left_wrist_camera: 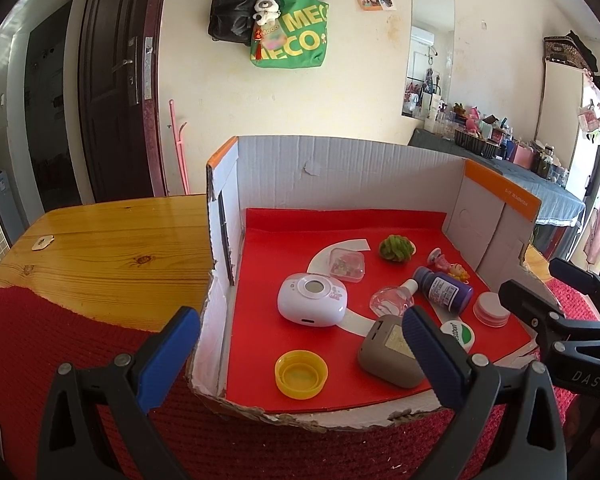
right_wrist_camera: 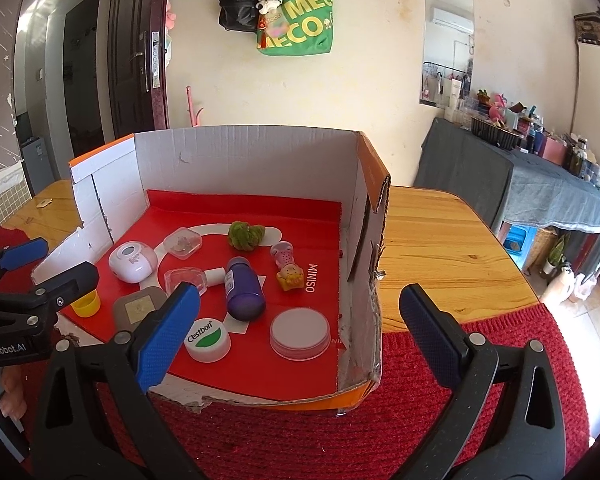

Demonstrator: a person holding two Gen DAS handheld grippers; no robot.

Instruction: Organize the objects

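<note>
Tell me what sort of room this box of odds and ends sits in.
Probably a lived-in bedroom or small flat: bags hang on the wall, a wall mirror reflects a clothes rail, and a cloth-covered side table holds cosmetics bottles.

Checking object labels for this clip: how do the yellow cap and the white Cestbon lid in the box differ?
The yellow cap lies open side up, showing its hollow inside; the white Cestbon lid lies closed face up. The yellow cap is plain, while the Cestbon lid carries a green patch and lettering. The yellow cap sits by the box's torn left front corner; the Cestbon lid sits nearer the front middle, by the purple bottle. Both are round and rest on the red liner.
</note>
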